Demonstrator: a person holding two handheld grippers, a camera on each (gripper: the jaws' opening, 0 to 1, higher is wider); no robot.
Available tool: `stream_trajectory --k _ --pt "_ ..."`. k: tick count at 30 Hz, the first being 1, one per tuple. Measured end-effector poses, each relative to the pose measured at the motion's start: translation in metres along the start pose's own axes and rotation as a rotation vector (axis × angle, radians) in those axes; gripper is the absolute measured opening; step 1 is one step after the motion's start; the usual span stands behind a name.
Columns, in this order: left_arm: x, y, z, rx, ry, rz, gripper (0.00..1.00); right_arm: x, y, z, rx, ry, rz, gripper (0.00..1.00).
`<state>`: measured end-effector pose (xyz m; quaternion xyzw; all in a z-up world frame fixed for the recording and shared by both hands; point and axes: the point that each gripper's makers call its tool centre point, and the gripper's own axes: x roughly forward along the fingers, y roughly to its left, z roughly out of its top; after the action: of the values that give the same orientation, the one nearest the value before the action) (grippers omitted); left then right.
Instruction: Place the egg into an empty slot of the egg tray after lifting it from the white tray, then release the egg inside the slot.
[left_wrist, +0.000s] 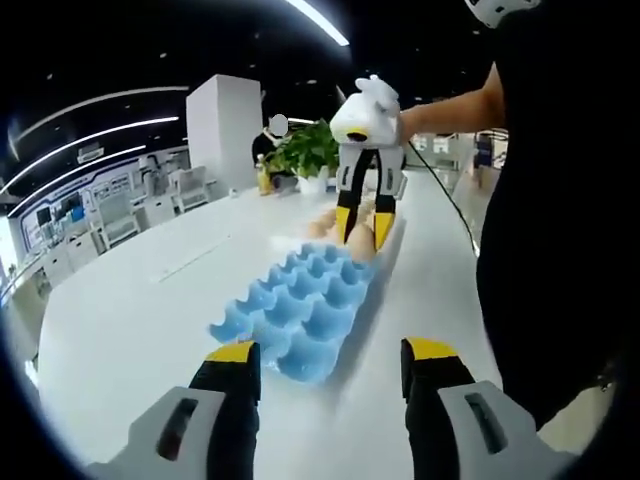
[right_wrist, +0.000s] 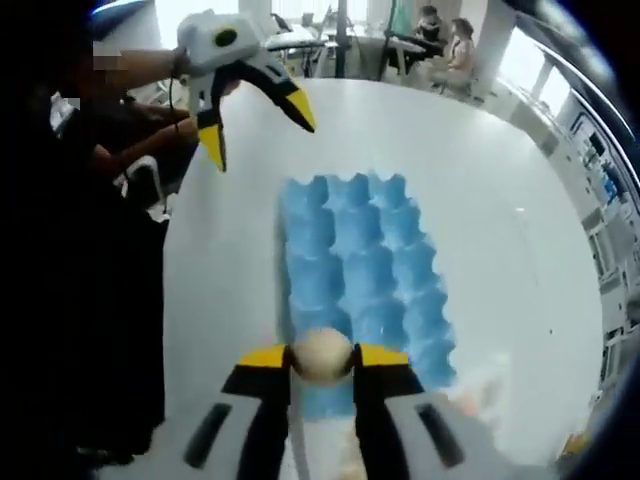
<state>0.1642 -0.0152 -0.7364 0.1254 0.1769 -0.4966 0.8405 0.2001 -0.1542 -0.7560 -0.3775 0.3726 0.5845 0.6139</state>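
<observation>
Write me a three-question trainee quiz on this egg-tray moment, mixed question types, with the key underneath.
1. True or false: the right gripper is shut on the egg.
2. The blue egg tray slots in sight are: A full, B empty, C half filled.
3. Fill in: the left gripper has its jaws ____.

Key: 1 true. 2 B. 3 open, holding nothing, over the white table.
</observation>
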Motion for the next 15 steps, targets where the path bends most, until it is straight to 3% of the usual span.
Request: stream_trajectory --k 15 --pt "-0.003 0.004 -0.001 -0.002 -0.007 -0.002 0.59 0.019 0.007 0.055 -0.075 -0.052 0.041 0.24"
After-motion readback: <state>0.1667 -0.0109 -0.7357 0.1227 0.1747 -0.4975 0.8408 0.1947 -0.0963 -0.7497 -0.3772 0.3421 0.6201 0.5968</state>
